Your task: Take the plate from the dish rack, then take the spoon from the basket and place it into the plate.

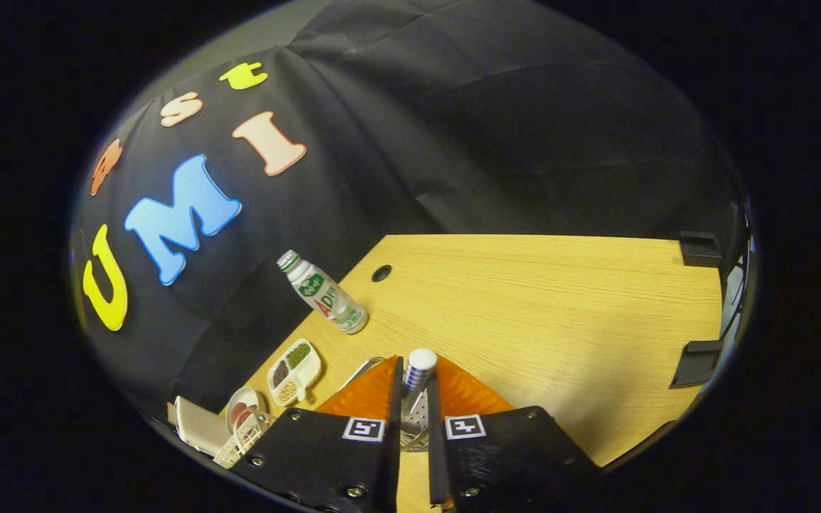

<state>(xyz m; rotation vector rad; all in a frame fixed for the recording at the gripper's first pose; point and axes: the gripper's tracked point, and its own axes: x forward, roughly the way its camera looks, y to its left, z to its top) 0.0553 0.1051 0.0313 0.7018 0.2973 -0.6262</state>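
My gripper (414, 372) is shut on the spoon (421, 362), whose white handle with blue stripes stands upright between the fingertips. The spoon's lower part is hidden between the fingers. Under the fingers the orange plate (469, 396) lies flat on the wooden table (539, 313), spreading out on both sides of them. In the gap between the fingers a perforated metal basket (414, 427) shows low down. The white dish rack (243, 436) stands left of the fingers and holds a small plate.
A plastic bottle (325, 295) stands beyond the fingers to the left, near a cable hole (381, 273). A small divided dish (295, 371) with beans lies between bottle and rack. Two black clamps (699, 248) grip the table's right edge. Bare wood stretches ahead and right.
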